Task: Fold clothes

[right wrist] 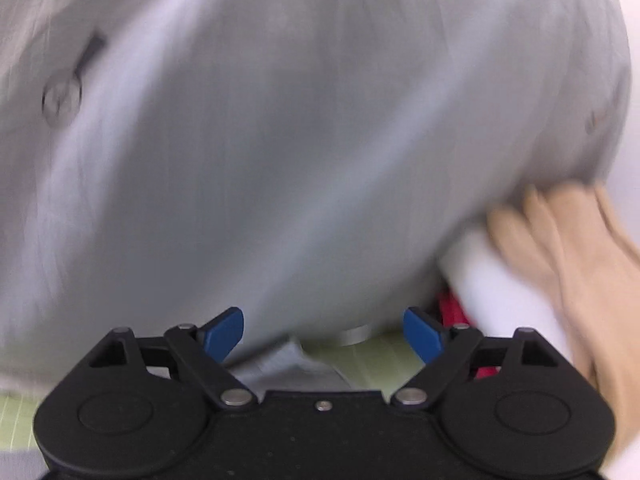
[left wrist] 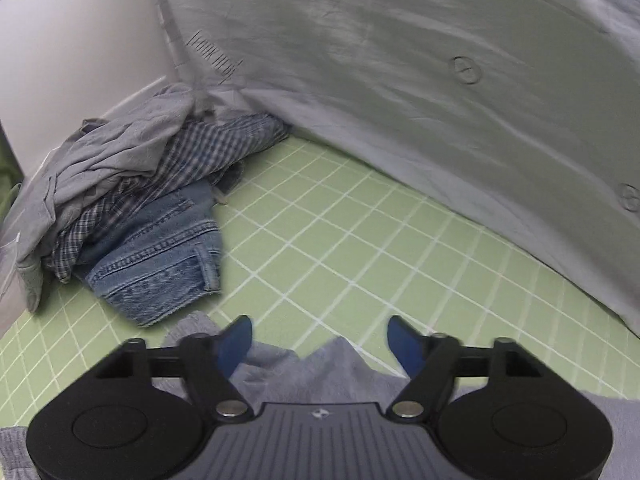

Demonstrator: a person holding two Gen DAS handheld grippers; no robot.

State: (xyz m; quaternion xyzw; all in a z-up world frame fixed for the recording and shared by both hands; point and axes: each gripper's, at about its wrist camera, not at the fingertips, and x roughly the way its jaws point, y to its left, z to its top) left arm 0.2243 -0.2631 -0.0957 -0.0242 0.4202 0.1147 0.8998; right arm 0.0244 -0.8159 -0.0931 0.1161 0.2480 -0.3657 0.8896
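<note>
A grey knit garment [left wrist: 296,376] lies on the green grid mat [left wrist: 360,248] right under my left gripper [left wrist: 320,340], whose blue fingers stand apart with nothing pinched between them. A pile of clothes sits at the left: a grey shirt [left wrist: 120,148], a checked shirt [left wrist: 192,152] and blue jeans [left wrist: 160,264]. In the right wrist view my right gripper [right wrist: 323,332] is open above a grey cloth edge [right wrist: 288,368], with a large grey sheet [right wrist: 260,140] blurred close ahead.
A big grey sheet with buttons [left wrist: 440,80] hangs or lies across the far side of the mat. At the right edge sit a tan garment [right wrist: 580,248], a white cloth [right wrist: 500,280] and something red [right wrist: 452,308]. A white wall [left wrist: 72,40] stands behind the pile.
</note>
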